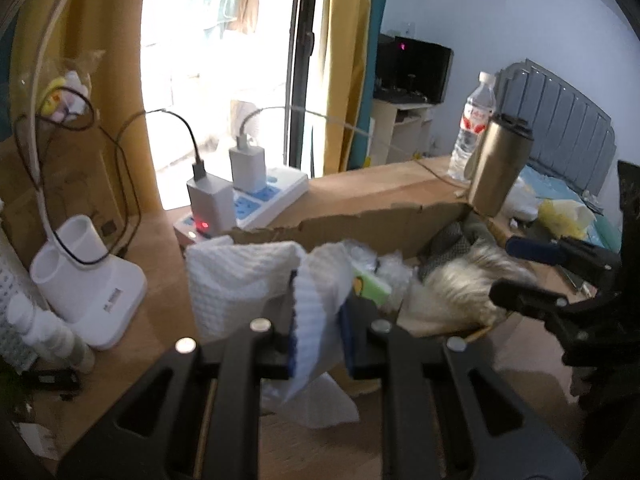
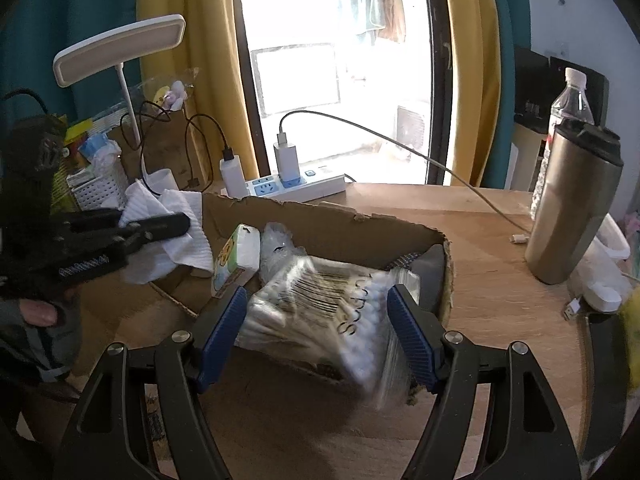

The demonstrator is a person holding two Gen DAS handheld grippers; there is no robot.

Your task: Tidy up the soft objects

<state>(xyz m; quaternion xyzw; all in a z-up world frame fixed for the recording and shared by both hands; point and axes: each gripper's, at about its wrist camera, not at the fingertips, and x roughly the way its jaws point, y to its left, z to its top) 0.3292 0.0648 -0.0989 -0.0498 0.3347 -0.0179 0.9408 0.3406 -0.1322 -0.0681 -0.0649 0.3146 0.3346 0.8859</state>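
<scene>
My left gripper (image 1: 318,328) is shut on a white waffle cloth (image 1: 248,280) and holds it above the left end of a torn cardboard box (image 1: 360,224). In the right wrist view the same cloth (image 2: 168,236) hangs from that gripper (image 2: 176,224). My right gripper (image 2: 316,316) is open; a blurred plastic bag of cotton swabs (image 2: 320,312) lies between its blue pads at the box's (image 2: 336,224) front edge. In the left wrist view that bag (image 1: 460,288) is a pale blur beside the right gripper (image 1: 516,272). A tissue pack (image 2: 238,260) sits inside the box.
A power strip with chargers (image 2: 296,184), a white desk lamp (image 2: 120,52), a steel tumbler (image 2: 572,204) and a water bottle (image 2: 568,100) stand on the wooden desk (image 2: 460,216). A lamp base (image 1: 88,280) stands left. A bed (image 1: 560,128) lies beyond.
</scene>
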